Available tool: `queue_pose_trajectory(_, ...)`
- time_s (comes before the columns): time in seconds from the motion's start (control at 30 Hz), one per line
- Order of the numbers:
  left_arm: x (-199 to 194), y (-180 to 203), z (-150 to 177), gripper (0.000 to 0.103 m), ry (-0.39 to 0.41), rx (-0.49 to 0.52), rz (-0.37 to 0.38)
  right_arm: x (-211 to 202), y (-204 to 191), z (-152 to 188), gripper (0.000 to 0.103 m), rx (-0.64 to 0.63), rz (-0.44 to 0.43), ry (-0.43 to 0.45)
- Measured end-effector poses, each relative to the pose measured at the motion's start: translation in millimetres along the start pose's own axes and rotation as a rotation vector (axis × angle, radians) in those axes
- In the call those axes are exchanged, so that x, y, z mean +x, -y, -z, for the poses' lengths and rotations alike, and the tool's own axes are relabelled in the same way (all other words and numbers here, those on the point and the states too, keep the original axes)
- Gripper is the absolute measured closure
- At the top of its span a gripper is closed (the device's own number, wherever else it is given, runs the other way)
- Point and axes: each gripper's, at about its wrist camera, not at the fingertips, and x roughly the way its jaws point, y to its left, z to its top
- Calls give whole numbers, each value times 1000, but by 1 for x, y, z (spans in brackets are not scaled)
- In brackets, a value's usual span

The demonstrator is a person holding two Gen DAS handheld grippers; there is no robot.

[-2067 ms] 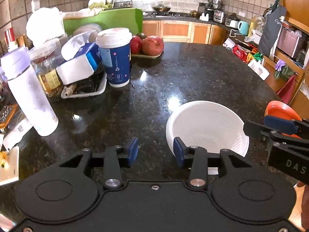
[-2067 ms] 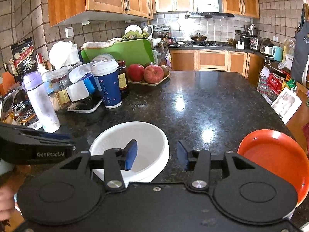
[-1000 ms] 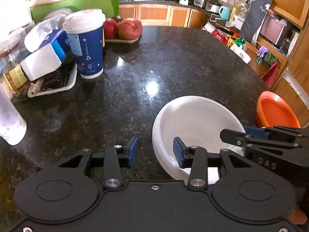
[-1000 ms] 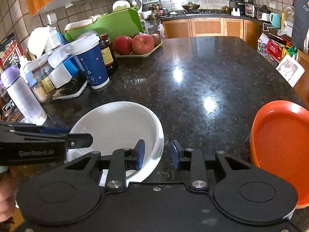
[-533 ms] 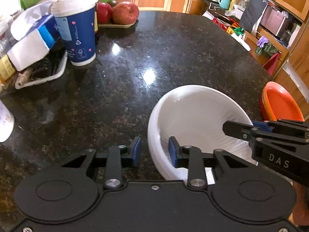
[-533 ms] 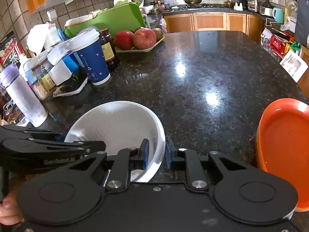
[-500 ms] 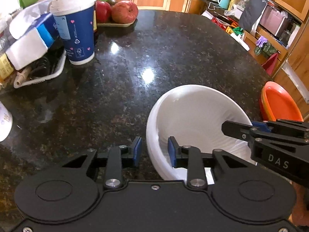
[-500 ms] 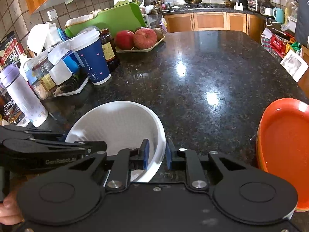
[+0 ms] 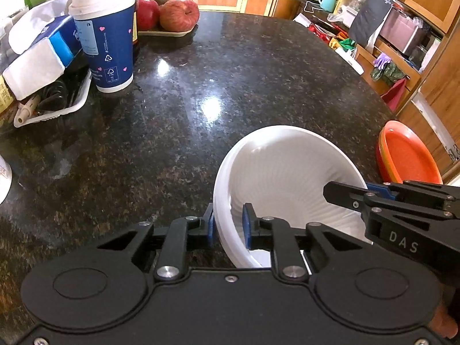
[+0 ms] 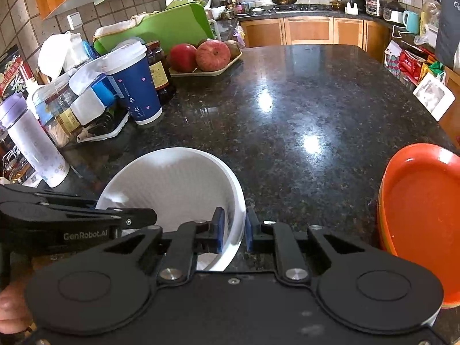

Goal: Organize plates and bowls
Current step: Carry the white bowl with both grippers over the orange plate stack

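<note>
Your left gripper (image 9: 228, 225) and right gripper (image 10: 233, 231) are closing, pinching opposite rims of the white bowl (image 9: 287, 178); orange plates (image 10: 425, 215) sit lower right, blue cup (image 10: 135, 86) upper left.

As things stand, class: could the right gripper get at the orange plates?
Probably not yet. The right gripper is closing on the white bowl's rim. The orange plates sit close beside it, nothing between, once it lets go.

left tongs (image 9: 227, 224), right tongs (image 10: 232, 229), both closing
</note>
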Motion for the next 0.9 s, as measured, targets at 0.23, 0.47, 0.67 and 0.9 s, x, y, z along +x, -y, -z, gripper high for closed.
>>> queue_pose_trajectory(0.23, -5, -2, 1, 81, 12, 2, 19, -5, -1, 2, 88, 16, 10, 11)
queue_pose_trajectory(0.47, -12, 5, -2, 81, 32, 32, 35, -21, -1, 5, 88, 23, 33, 41)
queue_pose_trajectory(0.67, -16, 20, -9, 81, 42, 59, 70, -45, 12, 7, 88, 48, 57, 88)
queue_pose_trajectory(0.9, -18, 64, -19, 82, 75, 108, 88, -79, 52, 10, 88, 77, 94, 158)
